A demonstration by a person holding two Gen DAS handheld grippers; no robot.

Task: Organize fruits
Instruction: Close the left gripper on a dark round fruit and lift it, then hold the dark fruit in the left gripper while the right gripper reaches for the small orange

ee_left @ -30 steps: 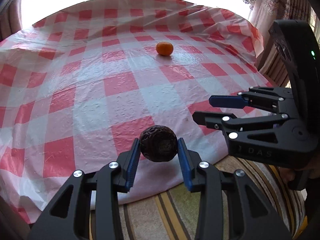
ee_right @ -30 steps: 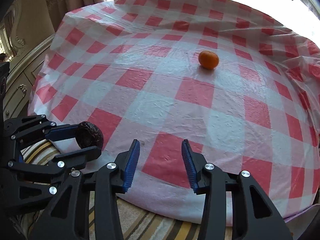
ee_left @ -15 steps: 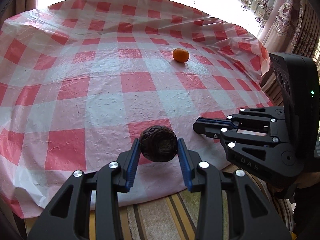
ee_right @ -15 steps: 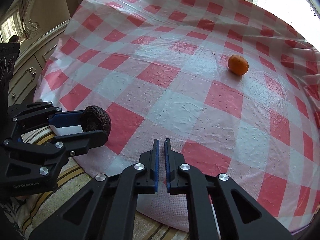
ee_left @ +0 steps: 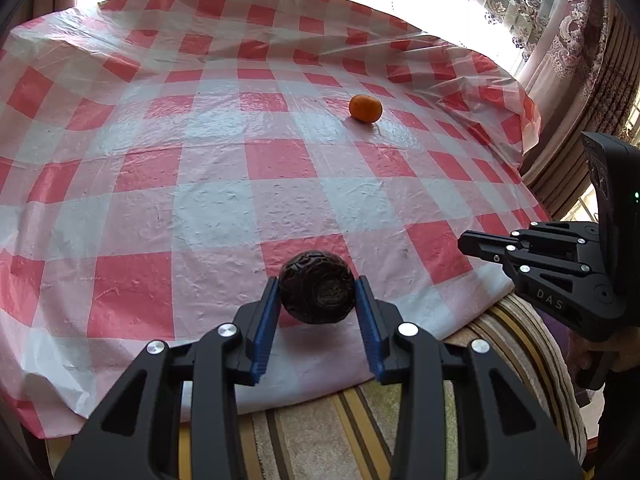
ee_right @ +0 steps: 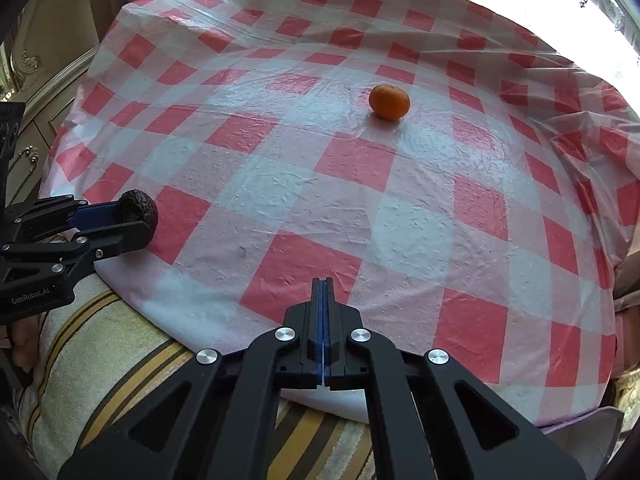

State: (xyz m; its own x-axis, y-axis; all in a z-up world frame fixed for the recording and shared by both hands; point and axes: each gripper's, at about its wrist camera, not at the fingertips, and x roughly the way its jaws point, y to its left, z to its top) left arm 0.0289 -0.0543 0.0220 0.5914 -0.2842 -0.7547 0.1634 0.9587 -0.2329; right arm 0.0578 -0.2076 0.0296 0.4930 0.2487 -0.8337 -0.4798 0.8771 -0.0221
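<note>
Fruit: dark wrinkled ball [ee_left: 317, 293] clamped between the blue pads [ee_left: 264, 330] of the left tongs [ee_left: 318, 312], held above the near edge of the checked cloth [ee_left: 240, 184]. Orange [ee_right: 389, 101] sits alone on the cloth, at 1 o'clock from the right tongs [ee_right: 322, 332], well apart. Right tongs: jaws pressed together, nothing between them. Left tongs at 9 o'clock from the right pair.

one orange [ee_left: 365, 108], one dark wrinkled fruit [ee_left: 317, 292], two grippers
</note>
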